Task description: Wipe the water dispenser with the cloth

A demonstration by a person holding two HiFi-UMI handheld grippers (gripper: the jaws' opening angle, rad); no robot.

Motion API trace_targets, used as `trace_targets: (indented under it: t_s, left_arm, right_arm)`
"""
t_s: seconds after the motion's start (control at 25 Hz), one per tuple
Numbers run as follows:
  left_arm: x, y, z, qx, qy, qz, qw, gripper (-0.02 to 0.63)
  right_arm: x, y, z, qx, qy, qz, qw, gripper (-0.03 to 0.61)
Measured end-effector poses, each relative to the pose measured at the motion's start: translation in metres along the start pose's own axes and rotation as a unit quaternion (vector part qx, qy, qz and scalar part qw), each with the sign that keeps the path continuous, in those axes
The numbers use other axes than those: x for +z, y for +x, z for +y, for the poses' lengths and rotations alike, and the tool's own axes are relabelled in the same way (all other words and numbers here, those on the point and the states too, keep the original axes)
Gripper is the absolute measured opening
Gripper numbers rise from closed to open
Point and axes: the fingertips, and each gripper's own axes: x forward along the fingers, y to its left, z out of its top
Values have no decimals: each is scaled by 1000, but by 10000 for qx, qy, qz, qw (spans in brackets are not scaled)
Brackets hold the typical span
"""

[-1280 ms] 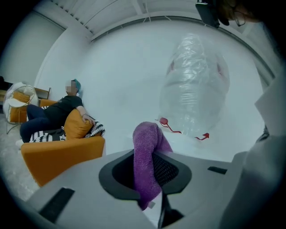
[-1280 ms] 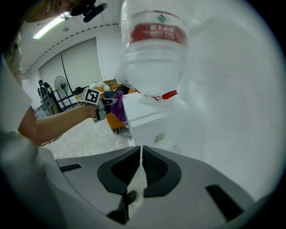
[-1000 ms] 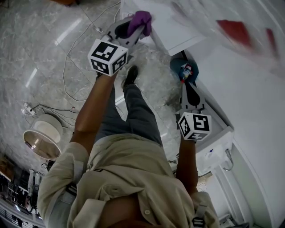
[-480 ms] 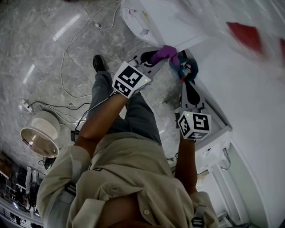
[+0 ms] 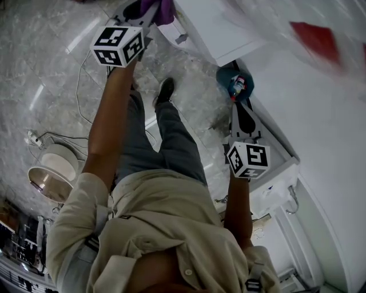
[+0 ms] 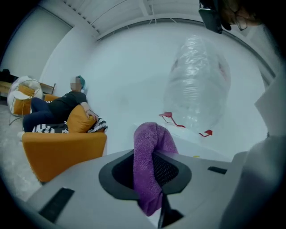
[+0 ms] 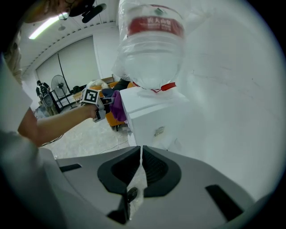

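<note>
The white water dispenser (image 5: 220, 28) stands against the wall with a clear bottle (image 7: 152, 42) upside down on top. My left gripper (image 5: 150, 11) is shut on the purple cloth (image 5: 164, 10) and holds it at the dispenser's side face, near the top edge of the head view. In the left gripper view the cloth (image 6: 149, 138) sticks up between the jaws, with the bottle (image 6: 196, 85) beyond. My right gripper (image 5: 240, 109) hangs shut with nothing in it, in front of the dispenser (image 7: 154, 120). From the right gripper view (image 7: 140, 154), the cloth (image 7: 117, 103) touches the dispenser's left side.
A teal bin (image 5: 233, 86) with bottles sits on the floor by the dispenser's base. White cables (image 5: 86, 86) trail over the marble floor, near a round white appliance (image 5: 54, 171). An orange sofa (image 6: 62, 145) with a seated person lies behind.
My left gripper swung with the cloth from the dispenser's lower corner near the bin up and left along its side. The right gripper stayed put.
</note>
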Motion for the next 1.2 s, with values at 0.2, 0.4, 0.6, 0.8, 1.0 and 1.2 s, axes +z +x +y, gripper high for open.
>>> trace_targets:
  t_s: [0.2, 0.4, 0.6, 0.8, 1.0, 1.2]
  left_arm:
    - [1, 3, 11, -39, 50, 16, 10000, 86]
    - [-18, -4, -38, -464, -49, 142, 9988, 87]
    - [-54, -24, -136, -1307, -321, 356, 9903, 86]
    - [-84, -33, -194, -1789, -563, 607, 9804, 86]
    - [-85, -31, -189, -1733, -497, 619, 9817, 86]
    - [-49, -20, -129, -1244, -259, 285, 9915, 86]
  right_arm:
    - [-4, 8, 5, -19, 64, 61, 10000, 28]
    - [1, 9, 2, -35, 107, 7, 9999, 28]
    - [1, 7, 3, -34, 116, -37, 9999, 28]
    - [3, 8, 5, 5, 55, 9, 10000, 28]
    - [3, 7, 4, 4, 42, 45, 10000, 28]
    - [1, 7, 8, 33, 48, 52, 10000, 28]
